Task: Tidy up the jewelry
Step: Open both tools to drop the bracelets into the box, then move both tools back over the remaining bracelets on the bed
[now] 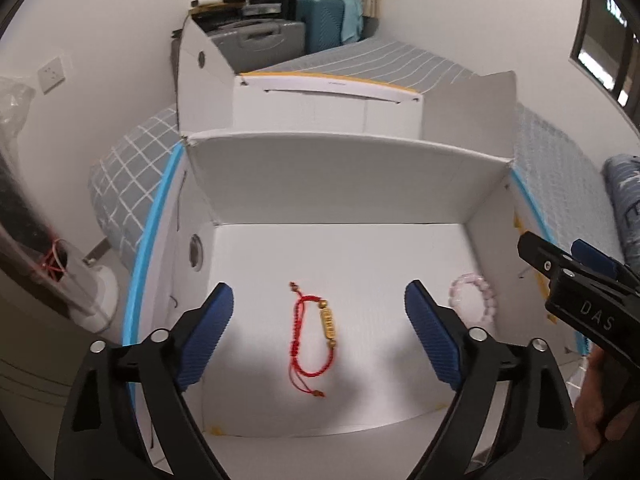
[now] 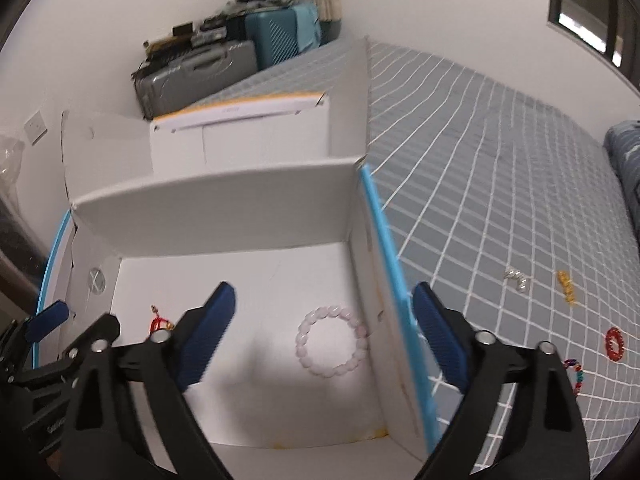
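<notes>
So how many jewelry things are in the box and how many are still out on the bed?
In the white box: 2
- red cord bracelet
- pink bead bracelet

On the bed cover: 4
- silver piece
- yellow piece
- red ring bracelet
- multicoloured bead bracelet

Total: 6

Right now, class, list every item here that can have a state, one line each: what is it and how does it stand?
Left hand-held gripper: open, empty.
Right hand-held gripper: open, empty.
White box: open, flaps up.
Red cord bracelet: lying flat in the box.
Pink bead bracelet: lying flat in the box.
Red ring bracelet: outside the box, on the bedcover.
Gold piece: outside the box, on the bedcover.
</notes>
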The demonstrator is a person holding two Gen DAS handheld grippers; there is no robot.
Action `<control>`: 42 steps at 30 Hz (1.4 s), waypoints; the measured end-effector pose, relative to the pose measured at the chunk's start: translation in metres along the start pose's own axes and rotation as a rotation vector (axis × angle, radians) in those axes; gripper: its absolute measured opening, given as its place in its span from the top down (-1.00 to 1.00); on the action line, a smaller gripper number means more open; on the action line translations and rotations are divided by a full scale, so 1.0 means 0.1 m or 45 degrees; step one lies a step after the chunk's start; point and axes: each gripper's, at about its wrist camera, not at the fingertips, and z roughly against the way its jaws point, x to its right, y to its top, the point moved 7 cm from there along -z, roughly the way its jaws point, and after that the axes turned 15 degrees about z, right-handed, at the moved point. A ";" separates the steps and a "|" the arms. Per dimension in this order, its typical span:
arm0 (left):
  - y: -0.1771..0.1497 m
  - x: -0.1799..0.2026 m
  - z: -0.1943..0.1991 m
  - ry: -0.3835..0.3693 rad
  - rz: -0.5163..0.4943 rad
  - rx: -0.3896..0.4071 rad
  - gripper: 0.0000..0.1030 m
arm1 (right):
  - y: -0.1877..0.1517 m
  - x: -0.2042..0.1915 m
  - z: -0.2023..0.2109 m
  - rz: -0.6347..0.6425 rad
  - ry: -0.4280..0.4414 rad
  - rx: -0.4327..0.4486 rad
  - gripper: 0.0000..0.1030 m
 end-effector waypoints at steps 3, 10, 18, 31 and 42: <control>0.01 0.04 0.05 0.003 -0.021 0.031 -0.84 | 0.01 0.07 0.08 -0.002 -0.020 0.022 -0.85; -0.03 0.16 0.16 -0.038 -0.046 0.044 -0.89 | -0.02 0.31 0.27 -0.032 -0.061 0.050 -0.85; -0.13 0.43 0.28 -0.094 -0.108 0.046 -0.89 | -0.21 0.65 0.50 -0.068 -0.148 0.069 -0.85; -0.61 1.31 0.53 -0.228 -0.299 0.030 -0.89 | -0.92 1.64 0.98 -0.207 -0.295 0.021 -0.85; -1.46 2.25 0.52 -0.393 -0.552 -0.097 -0.89 | -1.89 2.39 1.22 -0.369 -0.398 -0.078 -0.85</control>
